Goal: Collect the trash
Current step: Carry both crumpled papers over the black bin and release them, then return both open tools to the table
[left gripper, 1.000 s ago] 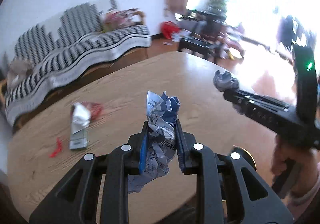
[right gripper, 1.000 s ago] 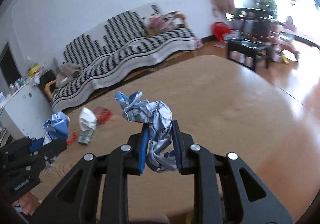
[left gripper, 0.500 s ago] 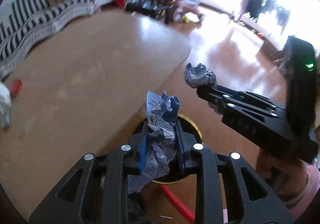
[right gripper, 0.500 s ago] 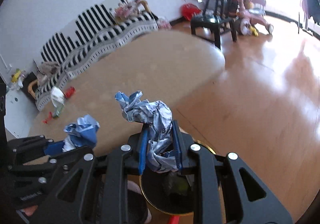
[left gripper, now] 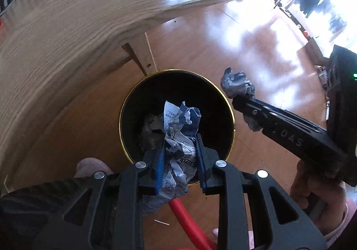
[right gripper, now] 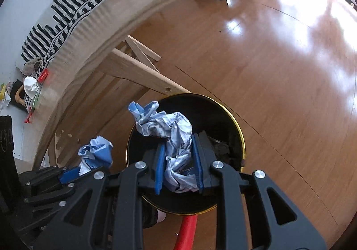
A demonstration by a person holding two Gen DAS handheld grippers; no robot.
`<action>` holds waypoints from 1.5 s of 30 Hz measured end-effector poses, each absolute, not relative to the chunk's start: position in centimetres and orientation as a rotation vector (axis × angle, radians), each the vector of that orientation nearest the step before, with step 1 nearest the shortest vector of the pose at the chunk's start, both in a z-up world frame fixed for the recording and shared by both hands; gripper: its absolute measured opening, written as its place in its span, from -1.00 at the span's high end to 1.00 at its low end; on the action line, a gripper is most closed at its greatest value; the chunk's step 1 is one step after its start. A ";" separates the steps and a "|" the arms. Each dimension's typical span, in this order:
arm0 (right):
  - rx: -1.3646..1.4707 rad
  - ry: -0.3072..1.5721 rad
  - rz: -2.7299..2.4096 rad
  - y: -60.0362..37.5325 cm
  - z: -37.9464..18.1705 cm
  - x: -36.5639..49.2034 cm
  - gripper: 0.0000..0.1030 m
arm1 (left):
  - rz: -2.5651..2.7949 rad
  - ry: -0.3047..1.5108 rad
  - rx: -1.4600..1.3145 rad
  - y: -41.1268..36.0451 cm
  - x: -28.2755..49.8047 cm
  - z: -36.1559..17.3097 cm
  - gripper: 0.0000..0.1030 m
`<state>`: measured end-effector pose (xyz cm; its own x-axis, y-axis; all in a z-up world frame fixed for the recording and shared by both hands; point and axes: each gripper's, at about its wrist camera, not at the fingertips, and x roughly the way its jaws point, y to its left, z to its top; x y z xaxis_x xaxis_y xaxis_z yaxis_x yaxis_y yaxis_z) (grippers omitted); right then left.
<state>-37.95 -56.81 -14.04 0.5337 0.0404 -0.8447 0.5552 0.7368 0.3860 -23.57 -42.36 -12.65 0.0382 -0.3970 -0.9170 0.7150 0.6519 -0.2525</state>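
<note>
Since a second ago, both grippers swung off the tabletop and down toward the floor; view now down into the black bin (left gripper: pixel 214 102) with gold rim, no longer across the table. Left paper wad (left gripper: pixel 178 138), crumpled, printed blue and white, clamped between the blue pads (left gripper: pixel 159 167) of the left gripper (left gripper: pixel 179 160); jaws narrow, closed on the wad, with paper bulging above the fingertips and trailing below them. Directly beyond the left jaws: bin mouth, dark crumpled scraps (left gripper: pixel 151 129) at the bottom. Right paper wad (right gripper: pixel 169 138), same printed blue-white stock, pinched between the pads of the right gripper (right gripper: pixel 178 160); jaws narrow, closed on it, a twisted blue end sticking up and left of the tips. Bin (right gripper: pixel 223 116) ahead of and beneath the right jaws as well; in the left view the right gripper (left gripper: pixel 239 96) seen from the side, its tip near the rim's right side, exact overlap not resolvable. Left gripper (right gripper: pixel 89 165) in the right view just left of the right jaws, beside the rim. Red hose-like tube (left gripper: pixel 189 223) below the jaws, on the wooden floor (right gripper: pixel 279 71). Wooden table (left gripper: pixel 67 27) up and left of the jaws; more litter, white wrapper (right gripper: pixel 31 87) and red scrap (right gripper: pixel 44 75), on its far end. Striped sofa (right gripper: pixel 67 11) beyond.
</note>
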 end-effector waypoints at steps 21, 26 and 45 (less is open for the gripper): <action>0.667 0.809 -0.446 -58.1 -9.9 -37.9 -0.87 | -0.960 1.083 0.187 -35.4 -23.0 -4.5 -0.89; 0.588 0.803 -0.438 -56.7 -9.1 -35.7 -0.87 | -0.753 0.943 0.143 -27.9 -18.9 -0.1 -0.89; 0.281 0.692 0.000 -34.8 2.7 -7.4 -0.86 | -0.115 0.962 0.002 -3.0 1.4 -1.1 -0.89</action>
